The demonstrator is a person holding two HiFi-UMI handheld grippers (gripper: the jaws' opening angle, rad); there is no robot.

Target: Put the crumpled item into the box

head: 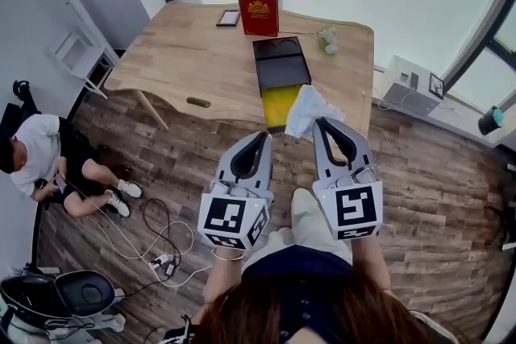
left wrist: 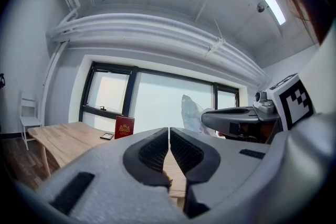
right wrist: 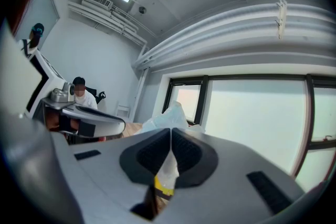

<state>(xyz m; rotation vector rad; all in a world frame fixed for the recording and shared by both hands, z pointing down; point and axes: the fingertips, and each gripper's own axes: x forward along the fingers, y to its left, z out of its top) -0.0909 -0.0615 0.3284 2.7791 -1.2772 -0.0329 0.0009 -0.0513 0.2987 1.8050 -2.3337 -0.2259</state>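
The carry step is in hand, I judge. The right gripper (head: 320,123) has its fingers (right wrist: 149,152) clenched on the crumpled item (head: 309,109), a thin, white, creased sheet of plastic or paper, above the near edge of the wooden counter (head: 185,52). The left gripper (head: 266,137) is just beside it, its fingers (left wrist: 152,152) pressed together on nothing. Just beyond lies the box (head: 280,102), long and dark with a yellow inside. The next move calls for reaching forward over that opening and lowering before letting go. Farther back stands a glossy red book (head: 258,10).
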